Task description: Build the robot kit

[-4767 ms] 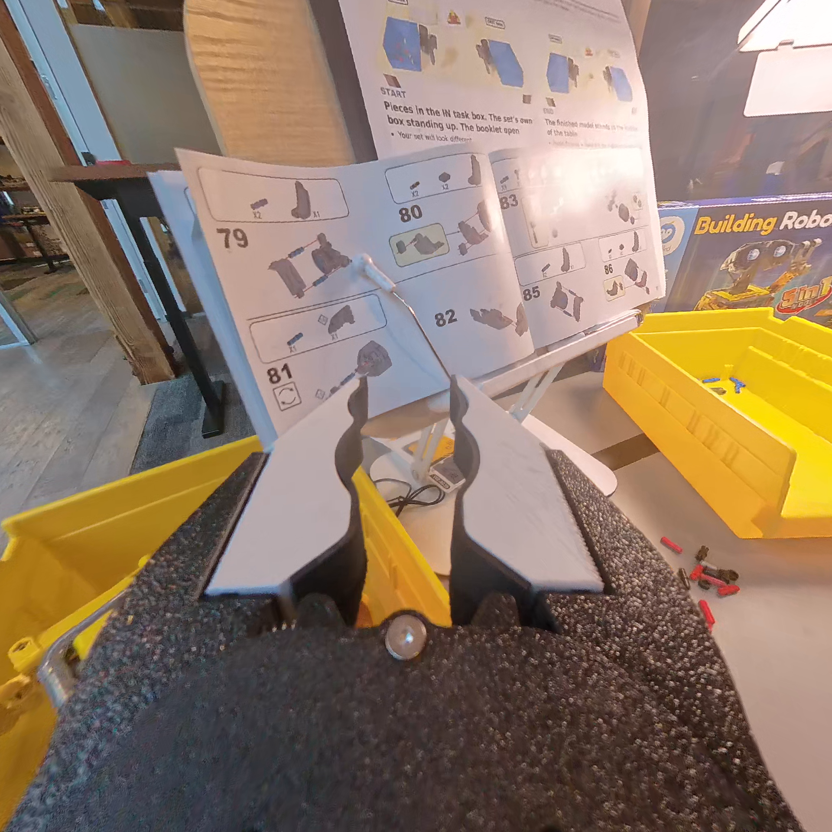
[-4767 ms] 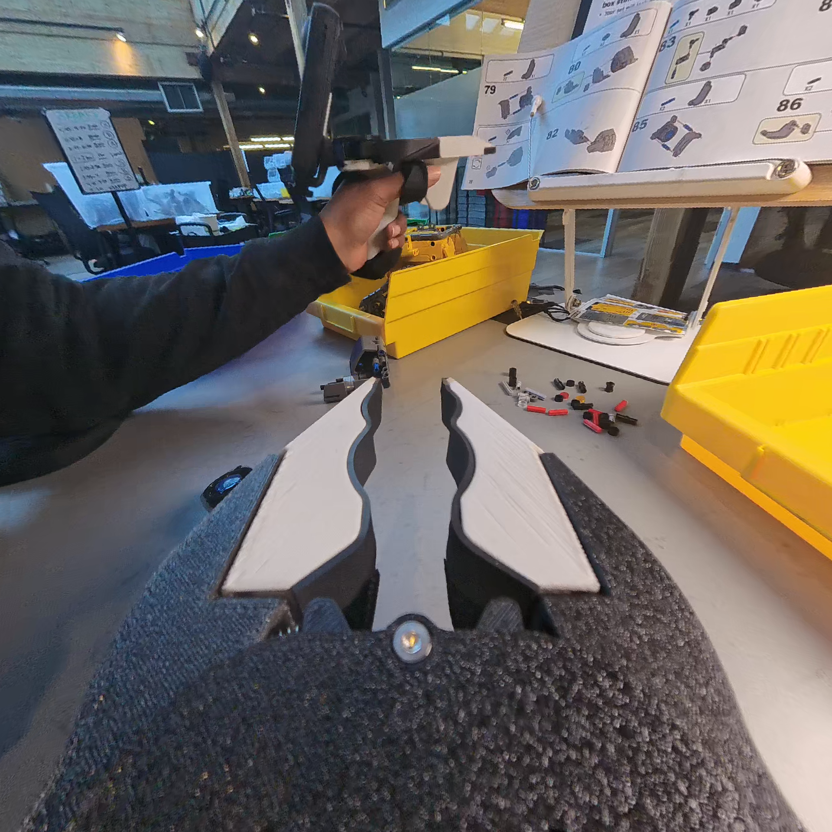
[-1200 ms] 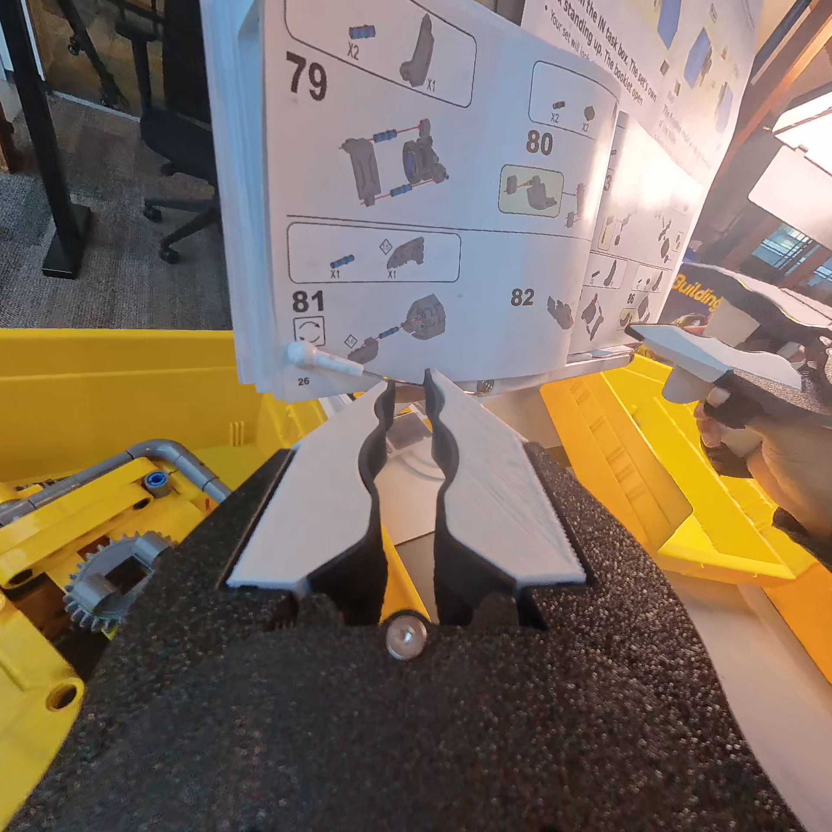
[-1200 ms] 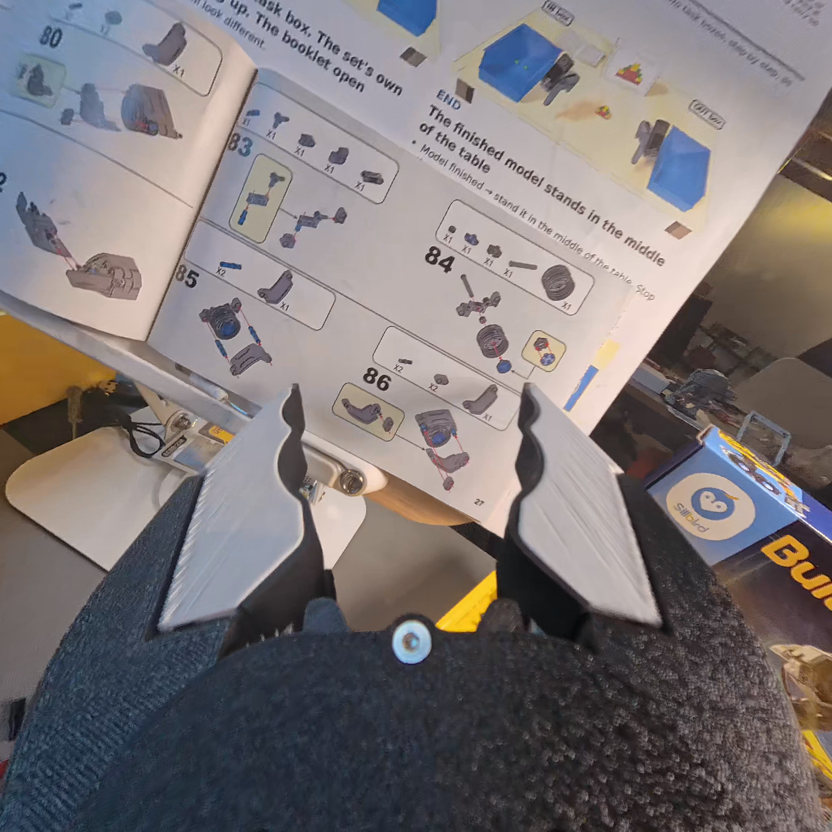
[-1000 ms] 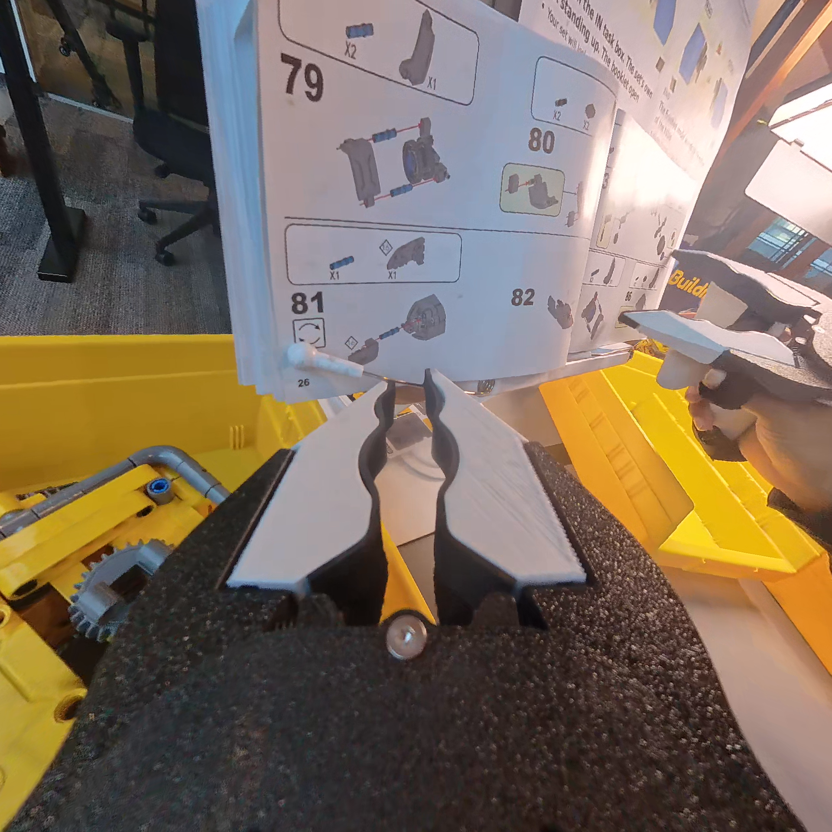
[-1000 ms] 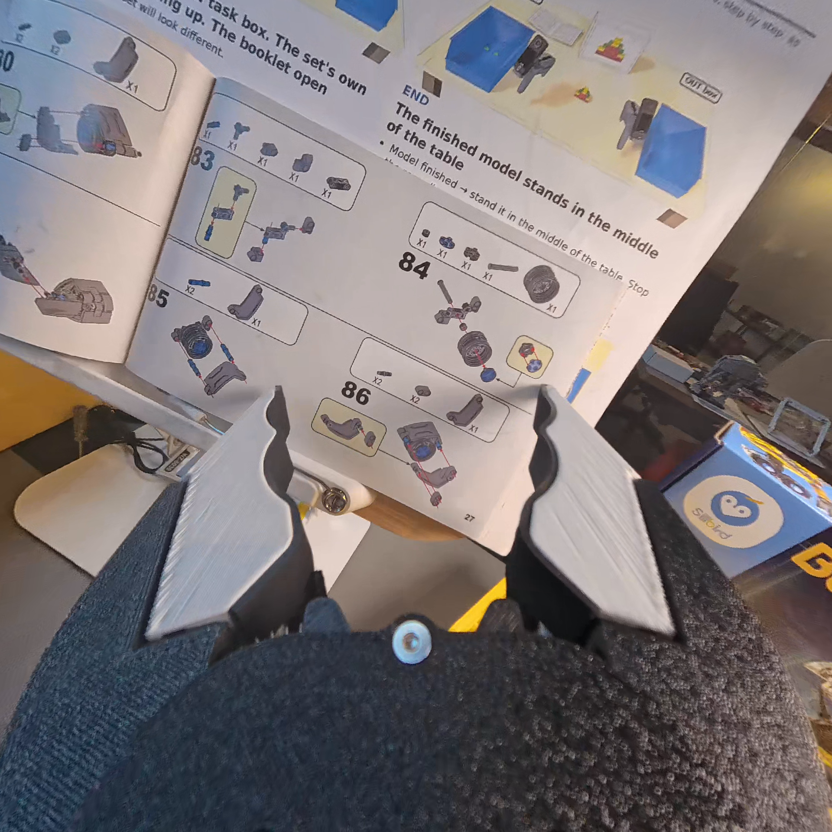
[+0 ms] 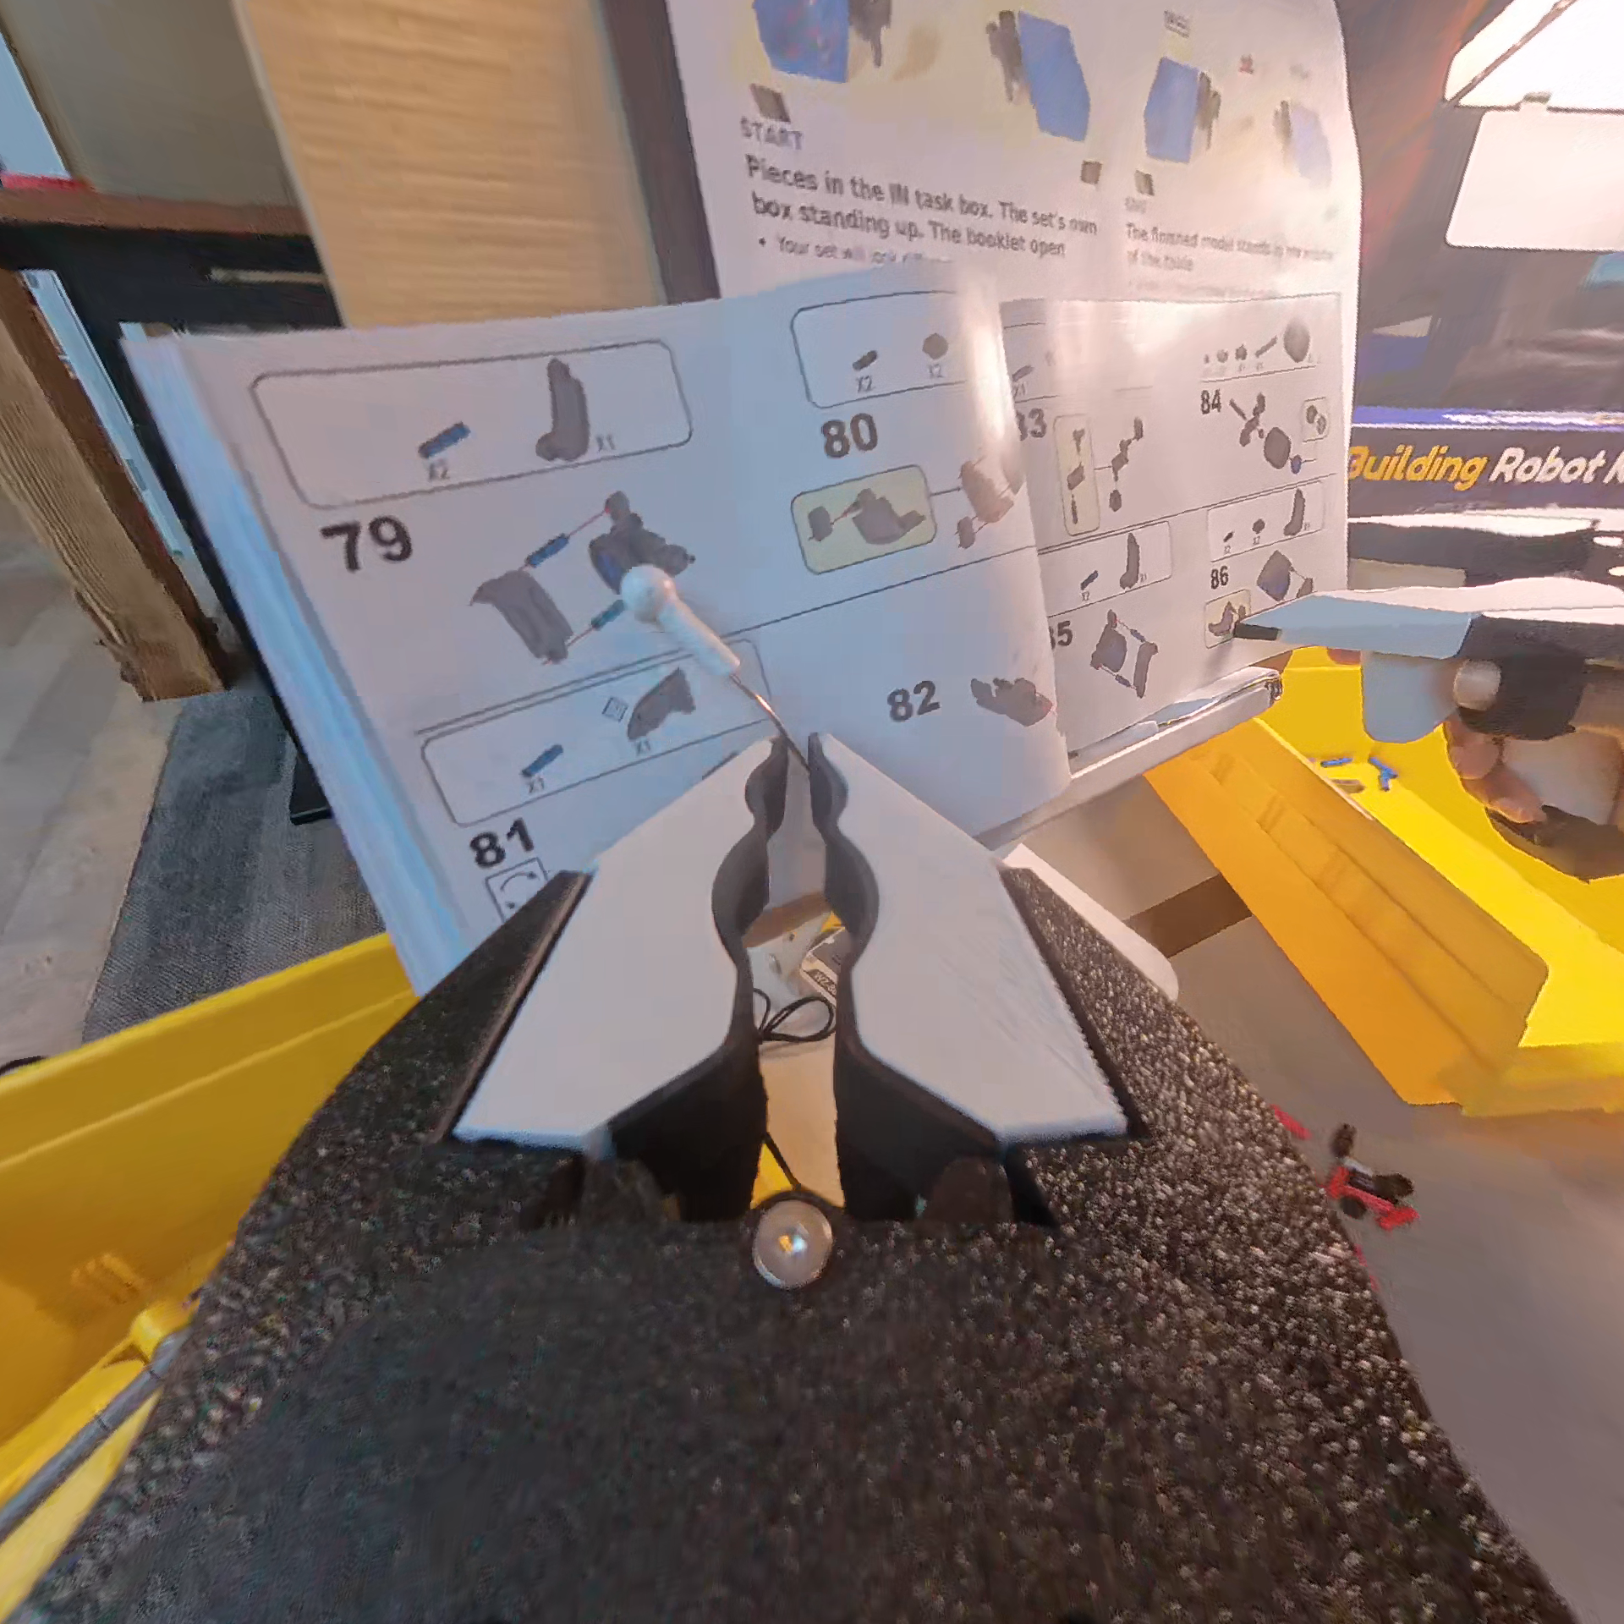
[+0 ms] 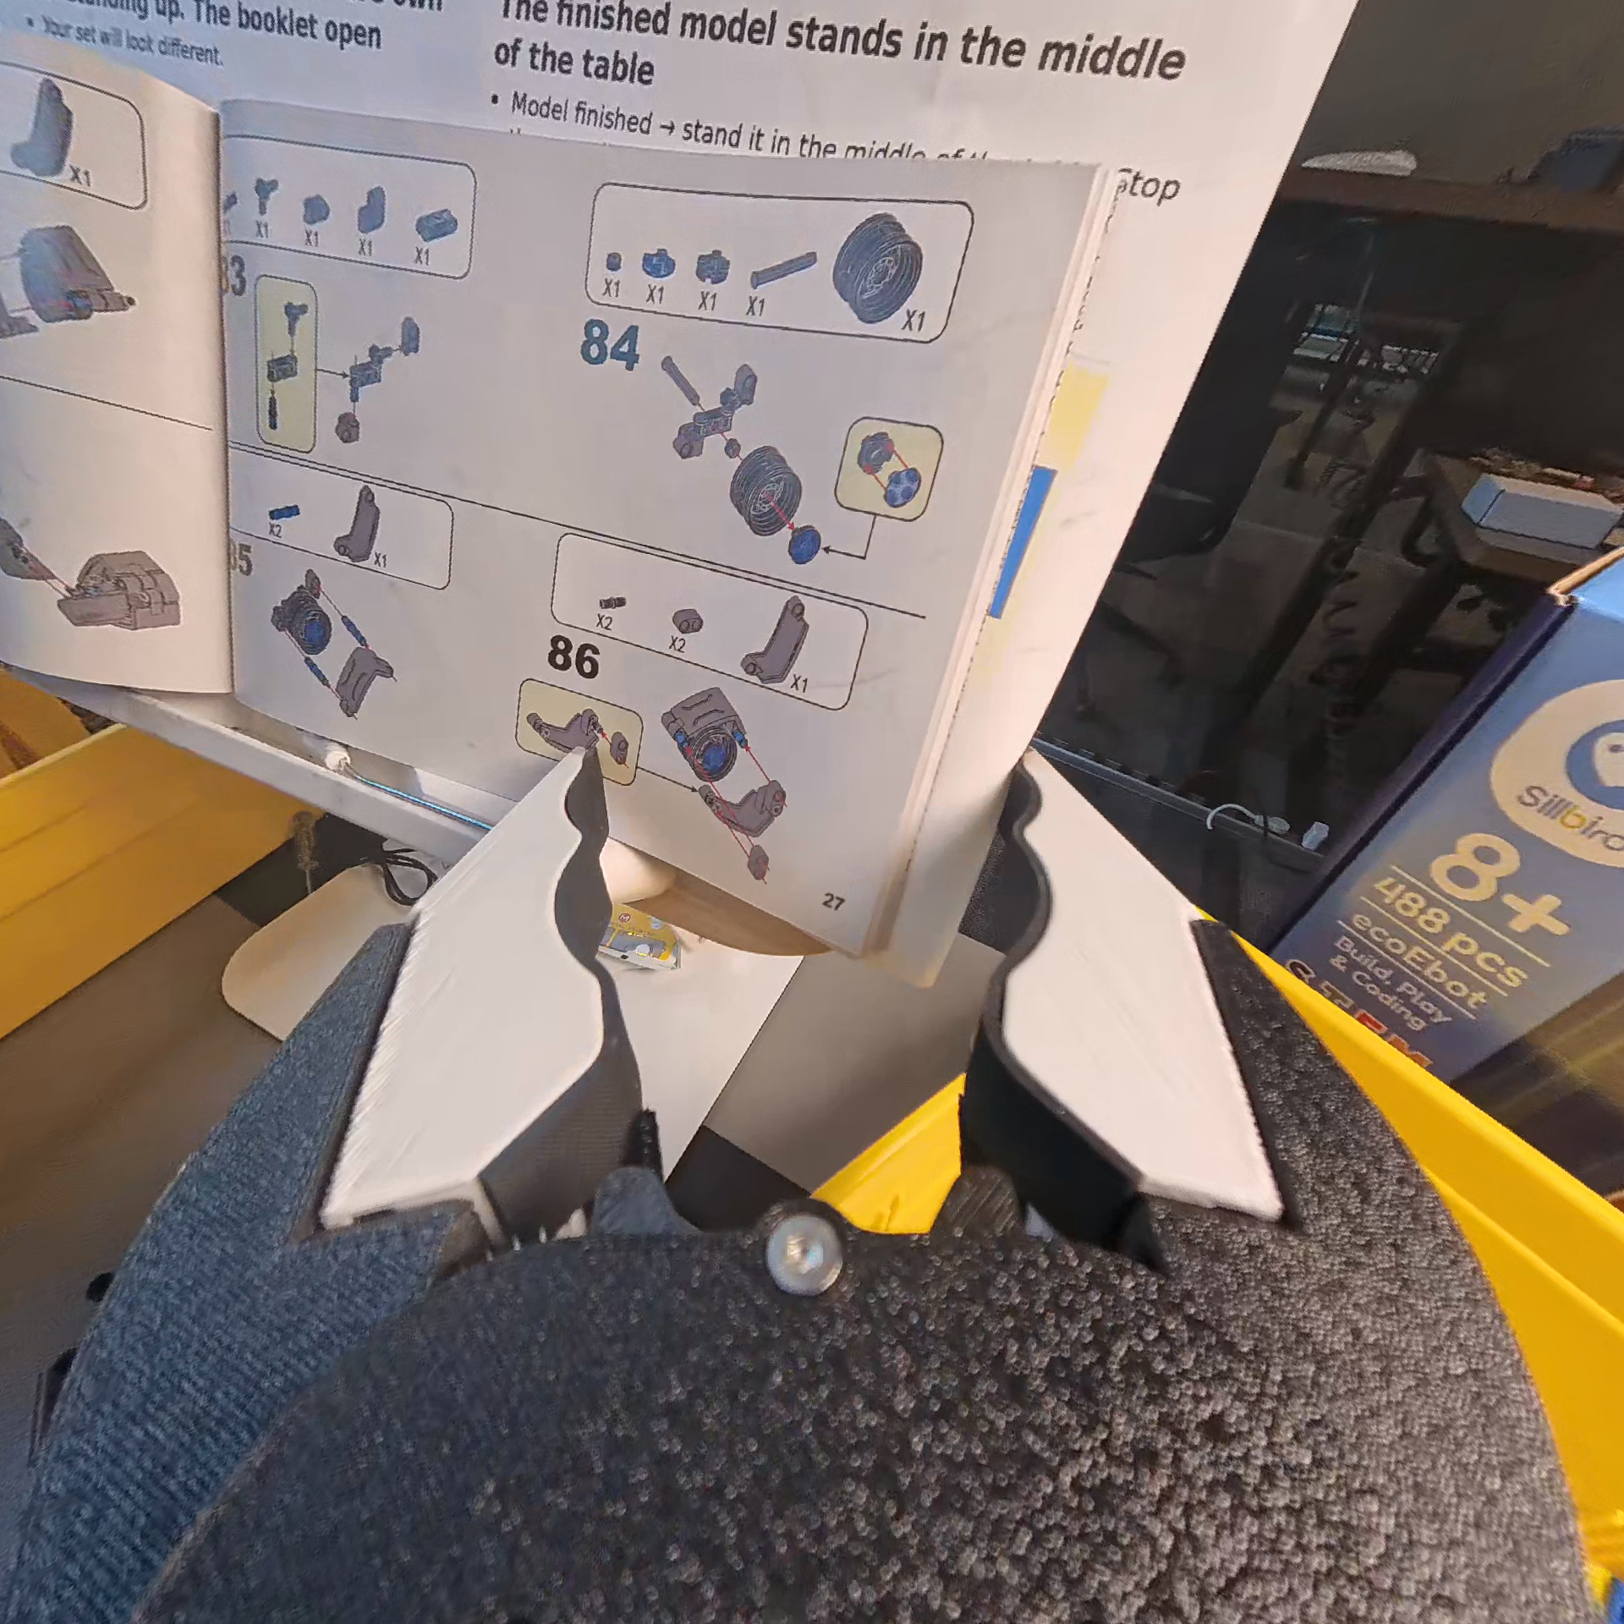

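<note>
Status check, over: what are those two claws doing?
Left gripper jaws closed on page-holder wire. Right gripper jaws open, straddling booklet corner. No obstruction seen.

I see booklet open, upright on stand. R gripper wide, straddling right page's lower edge. L gripper near-closed round page-clip wire.

- Grey table: carrying everything listed here.
- Yellow bin: sitting on the right side.
- Second yellow bin: sitting on the left side.
- White stand base: resting between the bins, holding up an open booklet.
- Small red and black pieces: lying loose near the right bin.
</note>
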A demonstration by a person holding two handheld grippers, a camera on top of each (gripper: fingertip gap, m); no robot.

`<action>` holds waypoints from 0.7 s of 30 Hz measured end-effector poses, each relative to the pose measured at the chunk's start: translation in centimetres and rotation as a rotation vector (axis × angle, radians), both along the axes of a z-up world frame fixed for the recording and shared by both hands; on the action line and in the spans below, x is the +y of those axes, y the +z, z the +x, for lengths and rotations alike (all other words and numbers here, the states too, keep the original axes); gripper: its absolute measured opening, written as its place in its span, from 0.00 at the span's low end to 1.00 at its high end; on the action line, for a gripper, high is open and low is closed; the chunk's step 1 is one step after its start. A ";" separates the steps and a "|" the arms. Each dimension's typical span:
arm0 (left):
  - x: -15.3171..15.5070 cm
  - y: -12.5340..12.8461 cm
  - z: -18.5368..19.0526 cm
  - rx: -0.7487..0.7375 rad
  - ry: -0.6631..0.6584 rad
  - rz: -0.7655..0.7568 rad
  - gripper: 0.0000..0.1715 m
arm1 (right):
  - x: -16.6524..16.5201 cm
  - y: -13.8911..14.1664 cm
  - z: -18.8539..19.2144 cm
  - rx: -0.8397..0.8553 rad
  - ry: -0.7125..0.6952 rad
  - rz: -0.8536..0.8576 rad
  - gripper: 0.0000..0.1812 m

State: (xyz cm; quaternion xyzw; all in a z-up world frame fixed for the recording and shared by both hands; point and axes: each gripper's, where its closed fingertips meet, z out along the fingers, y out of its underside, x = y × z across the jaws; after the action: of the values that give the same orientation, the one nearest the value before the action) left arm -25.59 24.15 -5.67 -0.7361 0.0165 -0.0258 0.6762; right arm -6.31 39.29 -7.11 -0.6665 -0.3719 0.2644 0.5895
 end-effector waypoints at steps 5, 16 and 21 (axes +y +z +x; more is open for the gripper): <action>1.3 0.4 1.0 0.097 -0.006 -0.025 0.01 | -0.1 0.0 -0.1 0.007 0.004 0.000 0.48; 1.3 0.0 0.7 0.096 -0.011 -0.045 0.02 | -1.1 0.1 2.6 -0.011 -0.094 0.100 0.47; 1.6 0.2 0.8 0.100 0.005 -0.035 0.02 | -3.2 0.2 1.8 -0.037 -0.052 0.228 0.29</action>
State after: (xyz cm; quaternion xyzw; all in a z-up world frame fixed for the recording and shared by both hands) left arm -24.74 25.71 -5.49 -0.7481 0.0477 0.0124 0.6618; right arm -4.51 36.05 -6.91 -0.6093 -0.3932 0.1927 0.6611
